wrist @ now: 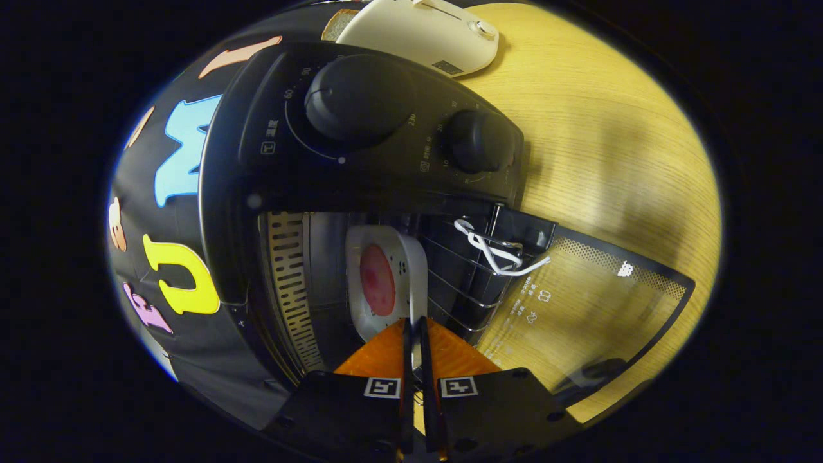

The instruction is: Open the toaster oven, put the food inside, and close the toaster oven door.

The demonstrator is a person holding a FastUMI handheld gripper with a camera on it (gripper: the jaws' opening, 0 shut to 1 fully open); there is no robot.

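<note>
Inside the open toaster oven [270, 193] we see our tongs [415, 331] nearly closed, pinching the rim of the white plate [411, 257] carrying red food [377, 280].

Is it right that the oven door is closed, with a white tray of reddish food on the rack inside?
Not quite. In the gripper view the toaster oven's door hangs open. The white tray with the reddish food does sit on the rack inside, gripped at its edge by the gripper jaws.
</note>
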